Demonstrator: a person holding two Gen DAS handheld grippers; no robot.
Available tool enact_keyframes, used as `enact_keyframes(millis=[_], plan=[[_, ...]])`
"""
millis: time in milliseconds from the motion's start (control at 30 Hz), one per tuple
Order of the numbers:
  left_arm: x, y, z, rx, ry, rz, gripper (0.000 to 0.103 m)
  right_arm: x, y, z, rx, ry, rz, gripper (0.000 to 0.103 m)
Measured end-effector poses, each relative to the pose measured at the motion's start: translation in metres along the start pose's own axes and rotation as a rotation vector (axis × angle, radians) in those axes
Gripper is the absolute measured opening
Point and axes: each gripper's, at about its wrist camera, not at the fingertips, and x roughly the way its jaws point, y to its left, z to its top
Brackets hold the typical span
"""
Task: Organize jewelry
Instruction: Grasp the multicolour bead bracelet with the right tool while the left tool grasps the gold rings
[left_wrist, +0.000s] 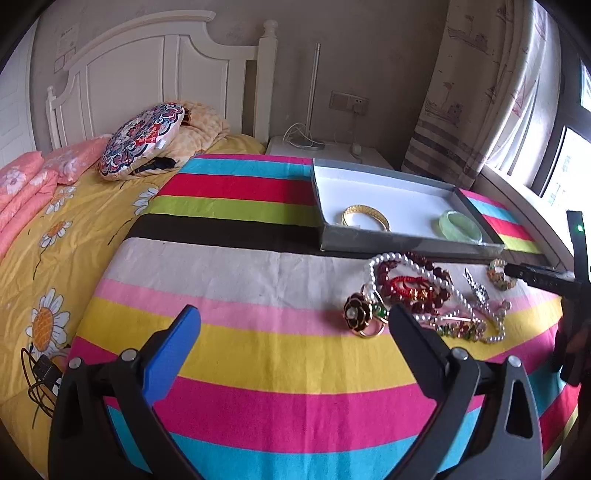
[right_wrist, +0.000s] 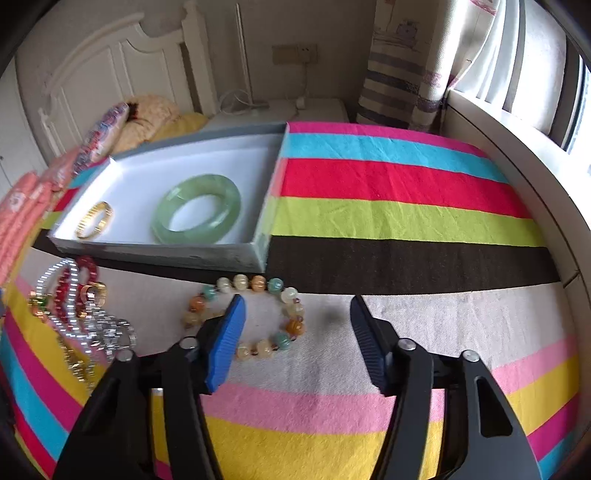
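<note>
Ahead of your right tongs (right_wrist: 295, 306) sits one tray (right_wrist: 162, 254) holding two bangles: one green jade bangle (right_wrist: 197, 208), one gold bangle (right_wrist: 94, 219). One multicoloured bead bracelet (right_wrist: 258, 282) lies at them.

Hidden and cut-off parts around the two grippers

In the left wrist view, the right finger (left_wrist: 413, 332) covers part of the jewelry heap (left_wrist: 424, 295) just behind it; the other gripper (left_wrist: 576, 295) is cut by the right edge. In the right wrist view, the left finger (right_wrist: 225, 343) hides the bead bracelet's (right_wrist: 258, 284) near-left arc, and the heap (right_wrist: 81, 314) runs off left, blurred.
</note>
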Motion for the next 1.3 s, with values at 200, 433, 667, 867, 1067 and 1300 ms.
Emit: enact_keyframes(millis=[200,433,667,867,1067,1300], plan=[[0.008,-0.020,-0.011,0.087,0.042,-0.028,0.101,-0.005,0.029,-0.007,-0.147,-0.002,-0.070,0.016],[0.011,-0.022,-0.018,0.119,0.073,-0.057,0.101,-0.041,0.036,-0.045,-0.227,-0.083,-0.102,0.013],[0.019,-0.026,-0.009,0.106,0.082,-0.081,0.100,-0.097,0.038,-0.073,-0.228,-0.261,-0.181,0.013],[0.033,-0.041,-0.002,0.230,0.111,-0.131,0.092,-0.122,0.035,-0.079,-0.216,-0.308,-0.165,0.013],[0.050,-0.057,0.000,0.451,0.129,-0.174,0.079,-0.124,0.032,-0.084,-0.186,-0.310,-0.150,0.013],[0.051,-0.060,-0.004,0.544,0.149,-0.279,0.037,-0.123,0.038,-0.086,-0.176,-0.312,-0.129,0.013]])
